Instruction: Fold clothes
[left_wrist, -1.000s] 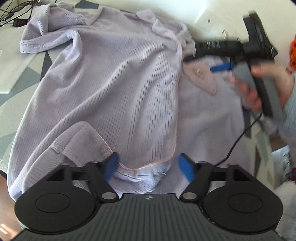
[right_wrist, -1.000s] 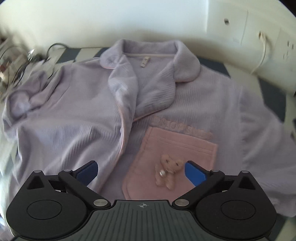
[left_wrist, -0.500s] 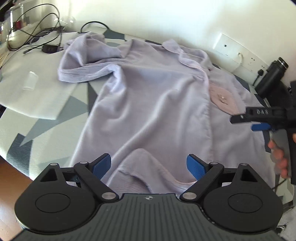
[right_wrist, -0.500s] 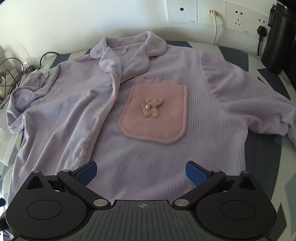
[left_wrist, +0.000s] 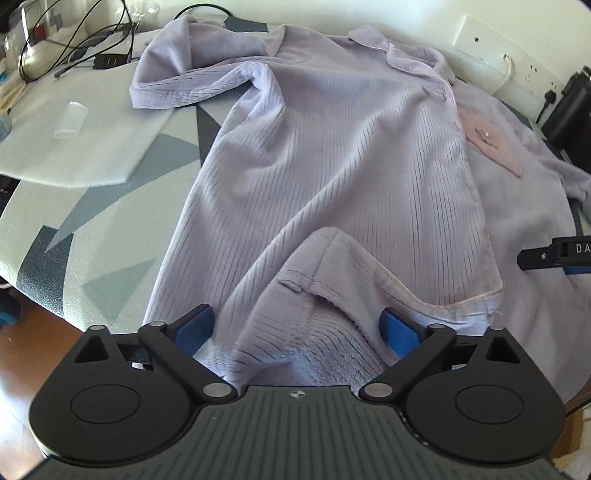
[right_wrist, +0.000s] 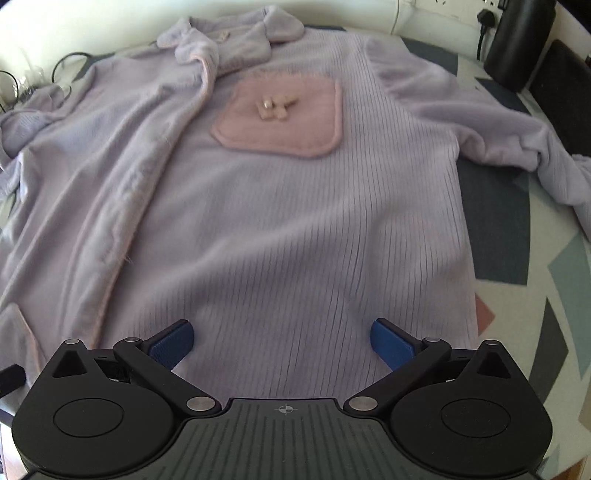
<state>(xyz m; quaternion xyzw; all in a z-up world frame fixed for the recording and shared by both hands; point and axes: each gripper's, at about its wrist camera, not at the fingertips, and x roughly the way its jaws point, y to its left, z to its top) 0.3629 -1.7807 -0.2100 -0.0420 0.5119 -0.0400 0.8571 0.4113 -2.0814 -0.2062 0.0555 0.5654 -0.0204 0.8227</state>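
Both grippers hovered over the hem of the spread pyjama top, ready for the first fold.

The lilac pyjama top (right_wrist: 295, 221) lay face up on the patterned desk (left_wrist: 92, 229), collar toward the wall, pink pocket (right_wrist: 280, 118) up, its far sleeve (left_wrist: 192, 85) bunched. The left gripper (left_wrist: 295, 328) was opening its jaws over a turned-back flap of hem (left_wrist: 325, 280), which sat between the pads without being pinched. The right gripper (right_wrist: 282, 341) stood spread wide above the flat lower front, holding nothing. Judging by this, the step was smoothing and laying out; next the flap likely needed flattening, then each gripper a firm pinch on a hem corner.
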